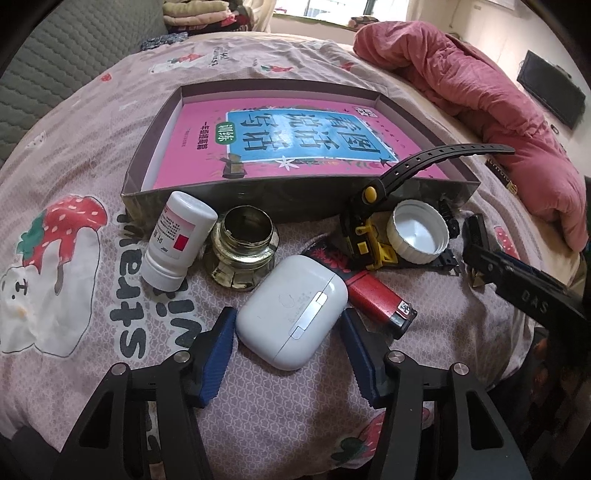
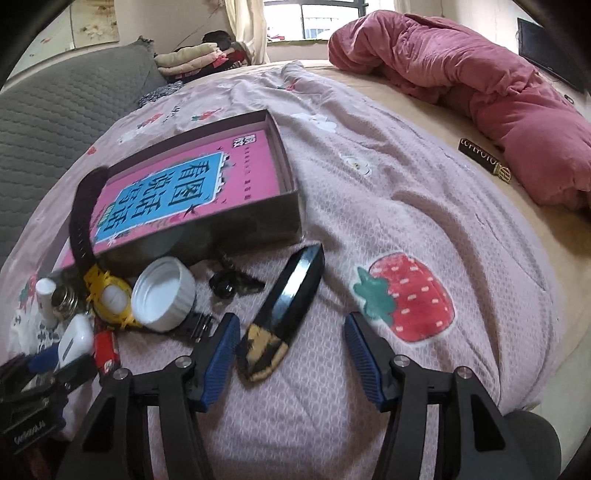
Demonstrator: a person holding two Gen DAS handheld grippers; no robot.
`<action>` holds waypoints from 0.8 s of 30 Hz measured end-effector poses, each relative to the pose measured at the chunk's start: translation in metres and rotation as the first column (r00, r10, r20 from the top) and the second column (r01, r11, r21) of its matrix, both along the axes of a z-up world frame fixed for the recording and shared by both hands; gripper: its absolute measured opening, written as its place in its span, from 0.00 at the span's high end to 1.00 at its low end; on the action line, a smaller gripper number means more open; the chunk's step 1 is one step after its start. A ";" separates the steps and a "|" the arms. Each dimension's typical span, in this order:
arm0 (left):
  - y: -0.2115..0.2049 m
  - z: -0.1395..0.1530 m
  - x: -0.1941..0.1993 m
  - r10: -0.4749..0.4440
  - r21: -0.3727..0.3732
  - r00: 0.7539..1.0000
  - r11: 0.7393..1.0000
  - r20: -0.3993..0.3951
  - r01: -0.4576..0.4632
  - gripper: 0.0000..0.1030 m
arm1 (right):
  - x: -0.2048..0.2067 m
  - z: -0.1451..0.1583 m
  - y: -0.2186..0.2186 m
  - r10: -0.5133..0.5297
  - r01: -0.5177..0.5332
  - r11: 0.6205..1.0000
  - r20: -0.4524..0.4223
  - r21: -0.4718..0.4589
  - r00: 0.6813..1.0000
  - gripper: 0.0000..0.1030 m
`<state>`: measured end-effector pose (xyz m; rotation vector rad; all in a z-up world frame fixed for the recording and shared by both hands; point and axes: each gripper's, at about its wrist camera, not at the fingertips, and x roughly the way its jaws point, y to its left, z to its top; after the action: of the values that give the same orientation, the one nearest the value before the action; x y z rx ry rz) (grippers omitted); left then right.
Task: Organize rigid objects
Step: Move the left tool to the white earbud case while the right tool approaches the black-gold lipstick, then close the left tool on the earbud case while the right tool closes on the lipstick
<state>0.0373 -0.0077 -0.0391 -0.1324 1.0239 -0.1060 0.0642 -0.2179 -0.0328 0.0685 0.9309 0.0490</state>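
The bedspread (image 1: pixel 92 155) is showing pale pink with red strawberries and white bears. The book (image 1: pixel 295 144) in the grey-brown box (image 1: pixel 155 122) is glowing magenta with a blue panel. The earbud case (image 1: pixel 291 314) and cap (image 1: pixel 417 230) are showing white, the lighter (image 1: pixel 373 295) red, the watch (image 2: pixel 110 299) yellow and black. The fingers (image 1: pixel 218 354) are wearing blue ribbed pads.

Daylit window (image 2: pixel 314 18) behind a bed (image 2: pixel 406 192) with crumpled pink quilt (image 2: pixel 480 74).
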 end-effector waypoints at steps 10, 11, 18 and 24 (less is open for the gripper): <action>-0.004 -0.001 0.002 -0.006 0.020 1.000 1.000 0.010 0.006 0.43 | 0.006 -0.005 0.003 0.036 -0.036 0.999 -0.002 0.000 0.999 0.64; -0.005 -0.001 0.002 -0.010 0.027 1.000 1.000 0.011 0.010 0.43 | 0.006 -0.005 0.001 0.038 -0.038 0.999 -0.004 0.006 0.999 0.64; -0.009 0.000 0.001 -0.023 0.041 1.000 0.999 0.015 0.022 0.46 | 0.005 -0.005 0.004 0.072 -0.072 0.997 0.005 -0.023 0.997 0.65; -0.005 0.004 -0.003 -0.022 -0.008 1.000 1.000 0.001 0.022 0.51 | 0.000 -0.002 0.002 0.091 -0.091 0.995 0.006 -0.035 0.996 0.71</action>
<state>0.0342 -0.0127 -0.0353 -0.1284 1.0245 -0.1299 0.0642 -0.2161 -0.0353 -0.0067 0.9270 0.1175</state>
